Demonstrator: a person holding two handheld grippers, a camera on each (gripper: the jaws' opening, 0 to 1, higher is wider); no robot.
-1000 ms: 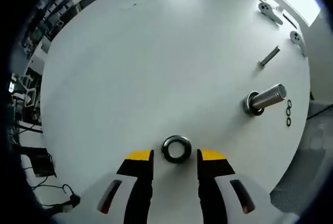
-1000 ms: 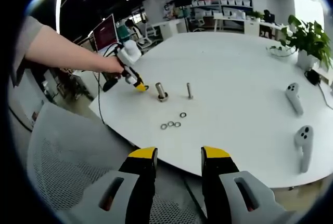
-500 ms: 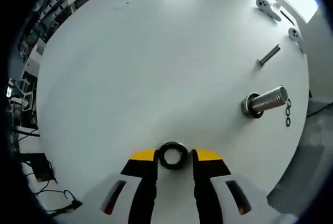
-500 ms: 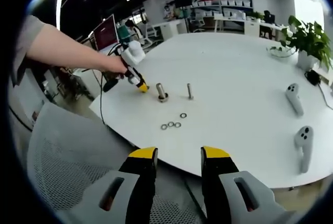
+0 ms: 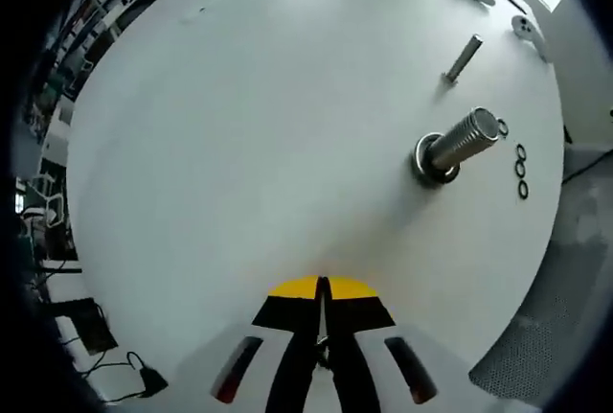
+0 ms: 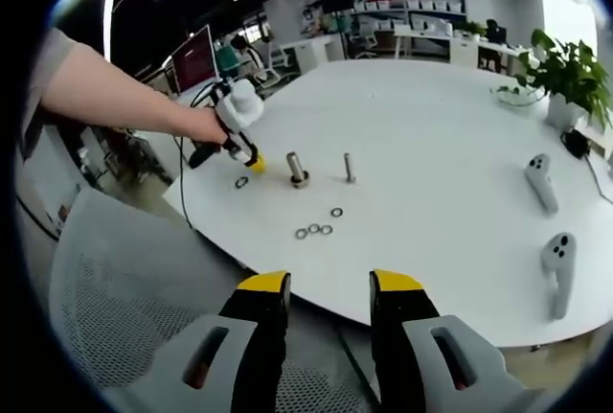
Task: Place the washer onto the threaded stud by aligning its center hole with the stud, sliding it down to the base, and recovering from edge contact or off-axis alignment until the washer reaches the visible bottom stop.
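Note:
The threaded stud stands upright on the white table, to the right of and beyond my left gripper, whose yellow-tipped jaws are pressed together with nothing showing between them. In the right gripper view, a dark washer lies flat on the table just beside the left gripper, which a hand holds left of the stud. My right gripper hangs open off the table's near edge, holding nothing.
A thin bolt stands right of the stud. Loose washers lie near the table's edge. Two white controllers rest on the right side, a plant behind them. A mesh chair sits below the left edge.
The left jaws have closed fully. The washer that sat between them is now out of the jaws, lying on the table beside the gripper. The right gripper has stayed put.

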